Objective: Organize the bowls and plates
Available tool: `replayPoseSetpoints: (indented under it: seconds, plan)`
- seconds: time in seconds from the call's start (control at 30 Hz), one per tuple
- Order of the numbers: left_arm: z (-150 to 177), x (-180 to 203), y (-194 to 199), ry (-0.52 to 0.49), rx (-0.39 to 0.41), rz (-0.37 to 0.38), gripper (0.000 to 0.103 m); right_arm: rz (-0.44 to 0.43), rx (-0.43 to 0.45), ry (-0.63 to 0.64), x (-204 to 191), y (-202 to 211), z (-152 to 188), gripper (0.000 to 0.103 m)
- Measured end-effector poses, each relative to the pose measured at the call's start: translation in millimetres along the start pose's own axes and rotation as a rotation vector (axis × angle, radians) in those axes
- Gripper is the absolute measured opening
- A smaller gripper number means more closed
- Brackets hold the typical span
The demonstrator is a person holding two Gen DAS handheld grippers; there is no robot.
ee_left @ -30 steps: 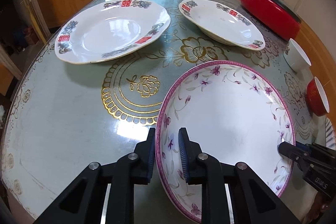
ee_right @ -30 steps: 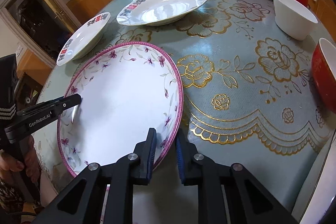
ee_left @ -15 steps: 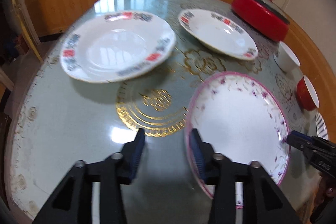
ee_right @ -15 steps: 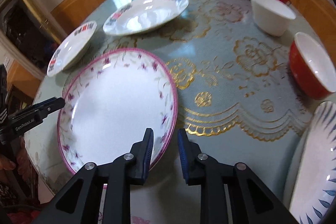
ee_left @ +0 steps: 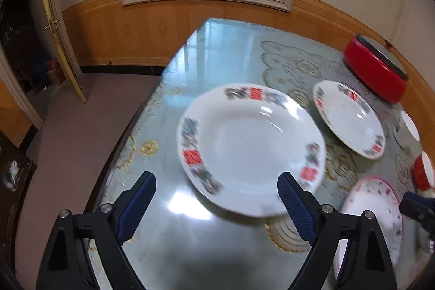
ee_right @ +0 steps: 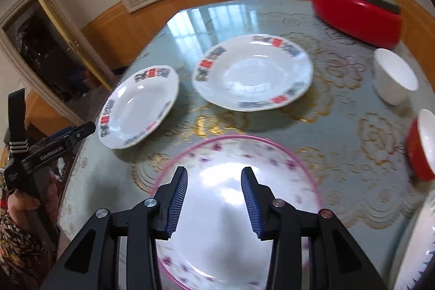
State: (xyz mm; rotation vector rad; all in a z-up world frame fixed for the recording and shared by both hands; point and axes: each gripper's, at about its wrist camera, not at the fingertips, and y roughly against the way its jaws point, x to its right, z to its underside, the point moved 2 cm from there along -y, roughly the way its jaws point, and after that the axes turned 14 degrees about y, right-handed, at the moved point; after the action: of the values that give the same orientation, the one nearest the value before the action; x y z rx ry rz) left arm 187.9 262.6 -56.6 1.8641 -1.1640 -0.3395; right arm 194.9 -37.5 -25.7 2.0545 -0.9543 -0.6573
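In the left wrist view my left gripper (ee_left: pixel 216 181) hangs above the table, its jaws opening wide with nothing gripped. The near white plate with red and blue marks (ee_left: pixel 250 148) lies below and beyond its fingers. A second such plate (ee_left: pixel 350 118) sits to the right. The pink-rimmed floral plate (ee_left: pixel 372 211) lies flat at the lower right. In the right wrist view my right gripper (ee_right: pixel 214 175) hovers over that floral plate (ee_right: pixel 285 173). Its jaws are opening and the pads touch nothing. One finger of the left gripper (ee_right: pixel 81 131) shows at the left.
A red lidded pot (ee_right: pixel 356 7) stands at the back right. A white bowl (ee_right: pixel 394 78) and a red bowl (ee_right: pixel 421 146) sit along the right edge, with a blue-patterned plate (ee_right: pixel 418 249) at the lower right corner. The table's left edge (ee_left: pixel 130 127) drops to the tiled floor.
Both grippers let go of the floral plate's rim, opened and rose. The left one swung left to face the near red-marked plate; the floral plate now lies flat.
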Motion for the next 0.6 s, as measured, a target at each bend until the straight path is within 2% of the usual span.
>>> replayPoseSetpoints:
  seconds: [0.1,0.2,0.37,0.47,0.53,0.6]
  plan:
    - [-21.3,-14.1,-16.8,0.017,-0.001,-0.005,0.092,-0.036,-0.011,-0.022,-13.6,-22.8,-20.0,0.041]
    - [-38.0,-24.9,-35.6,0.029,-0.015,0.003,0.092,-0.027,-0.026,-0.014,-24.2,-47.4,-41.2,0.041]
    - [-51.4,-30.8,-67.5,0.013,-0.053,0.004,0.091,-0.033,-0.088,-0.05,-19.3,-87.2,-64.5,0.041]
    - [-56.3,-33.0,-81.4,0.018,-0.085,0.046,0.088,-0.029,-0.128,-0.07,-15.6,-110.2,-73.9,0.041]
    - [-57.9,-33.6,-91.5,0.012,-0.11,0.068,0.084,-0.023,-0.148,-0.081,-14.2,-121.6,-77.7,0.041]
    - [-59.0,-31.5,-99.8,0.007,-0.132,0.088,0.074,-0.024,-0.152,-0.09,-13.8,-129.5,-81.2,0.041]
